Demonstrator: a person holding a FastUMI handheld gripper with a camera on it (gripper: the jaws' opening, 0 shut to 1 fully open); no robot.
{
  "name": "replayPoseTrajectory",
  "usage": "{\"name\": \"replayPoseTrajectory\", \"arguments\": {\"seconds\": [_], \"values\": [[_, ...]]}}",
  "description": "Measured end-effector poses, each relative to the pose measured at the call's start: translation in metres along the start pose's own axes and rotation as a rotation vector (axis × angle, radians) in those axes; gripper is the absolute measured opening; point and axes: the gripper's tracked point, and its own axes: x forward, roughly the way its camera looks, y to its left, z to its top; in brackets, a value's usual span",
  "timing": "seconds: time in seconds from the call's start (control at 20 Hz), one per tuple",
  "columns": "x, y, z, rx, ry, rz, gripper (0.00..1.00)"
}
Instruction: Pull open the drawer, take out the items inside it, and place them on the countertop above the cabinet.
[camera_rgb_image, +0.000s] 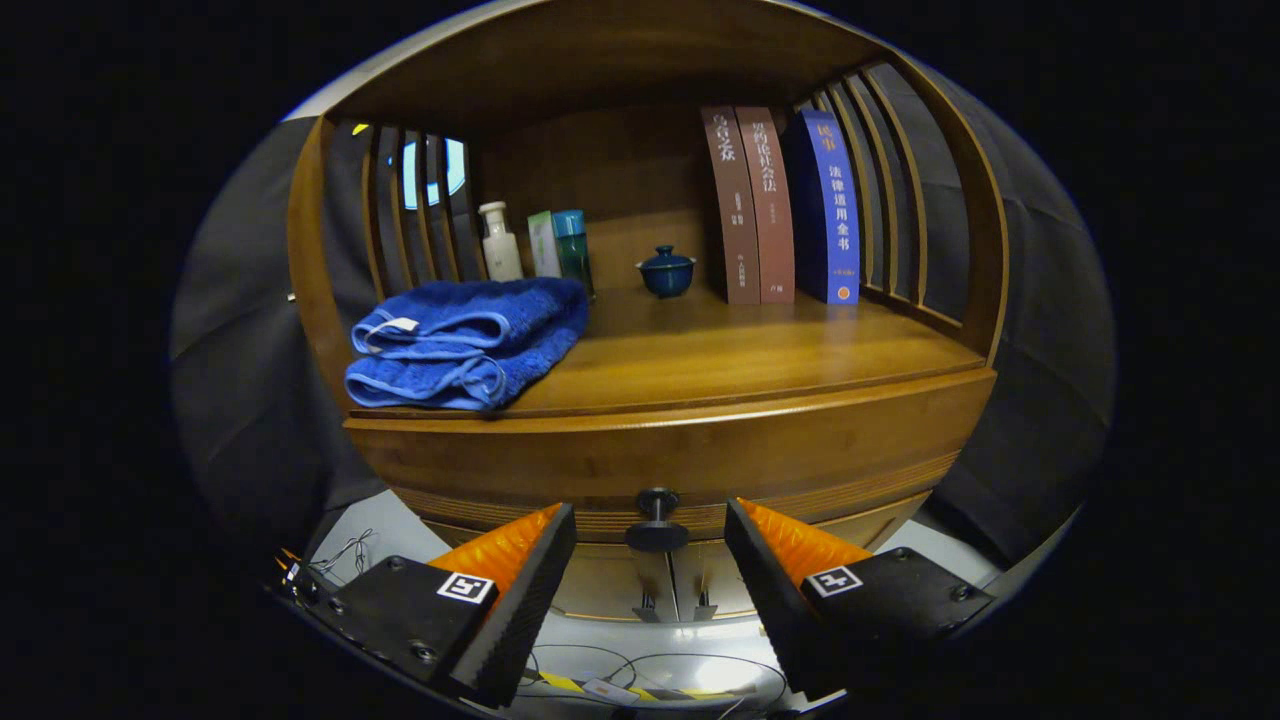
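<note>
Fingers (520, 590) spread, gripper (650, 545) level, straddling the drawer knob (657, 520) without contact.

The tool (650, 540) is level, its fingers spread wide apart.

Ribbed wedge fingers (515, 610), square marker tags, screws

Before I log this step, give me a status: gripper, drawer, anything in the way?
Gripper open, fingers either side of the knob, not touching. Drawer shut. Folded towel on the countertop above; nothing blocking the knob.
</note>
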Motion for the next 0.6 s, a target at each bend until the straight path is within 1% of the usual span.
{"name": "replayPoseTrajectory", "arguments": {"seconds": [0.1,0.15,0.2,0.25,0.3,0.35,0.45,0.5,0.6], "values": [[0.010,-0.003,-0.011,0.007,0.026,-0.009,0.96],[0.014,-0.003,-0.015,0.014,0.032,-0.008,0.92],[0.018,-0.002,-0.014,0.021,0.029,-0.006,0.90],[0.025,-0.003,-0.016,0.025,0.028,-0.011,0.83],[0.029,-0.005,-0.018,0.023,0.035,-0.019,0.79],[0.033,-0.007,-0.022,0.018,0.053,-0.030,0.72],[0.035,-0.008,-0.030,0.000,0.091,-0.035,0.54],[0.035,-0.007,-0.026,-0.006,0.077,-0.040,0.54],[0.035,-0.008,-0.028,-0.007,0.076,-0.037,0.46]]}}
